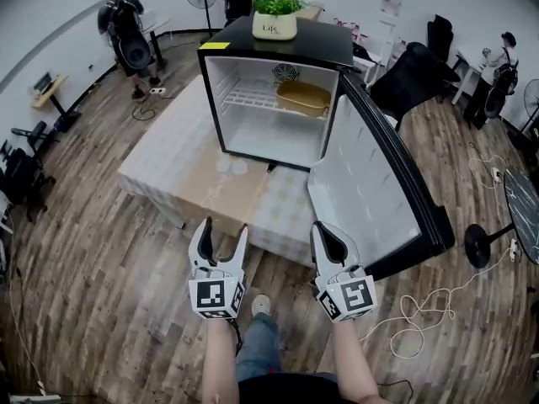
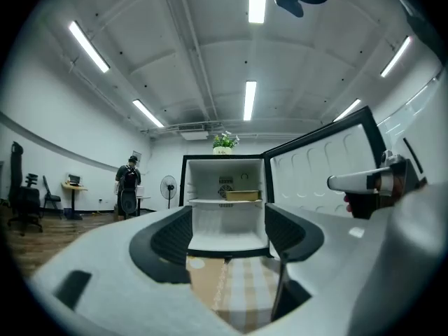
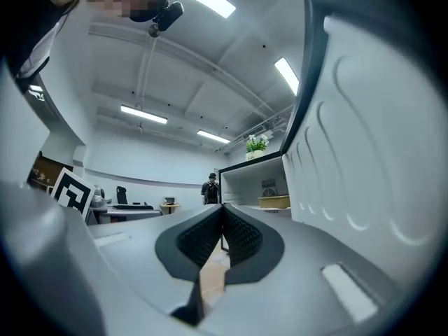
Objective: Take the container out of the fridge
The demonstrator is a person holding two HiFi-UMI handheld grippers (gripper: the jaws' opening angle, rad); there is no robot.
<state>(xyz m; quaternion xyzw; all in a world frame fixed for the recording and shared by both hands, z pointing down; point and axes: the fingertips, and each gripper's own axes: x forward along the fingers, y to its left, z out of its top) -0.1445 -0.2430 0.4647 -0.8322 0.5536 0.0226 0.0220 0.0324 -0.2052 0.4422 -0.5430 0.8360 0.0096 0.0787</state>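
Container (image 1: pixel 303 98): set on fridge (image 1: pixel 320 49) shelf, well ahead of both jaws.
Left gripper (image 1: pixel 222 230): spread wide, empty.
Right gripper (image 1: pixel 327 236): pressed together, empty.

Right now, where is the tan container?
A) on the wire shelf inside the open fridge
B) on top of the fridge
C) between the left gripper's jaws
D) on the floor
A: the container sits on the shelf inside the fridge, whose door stands open.
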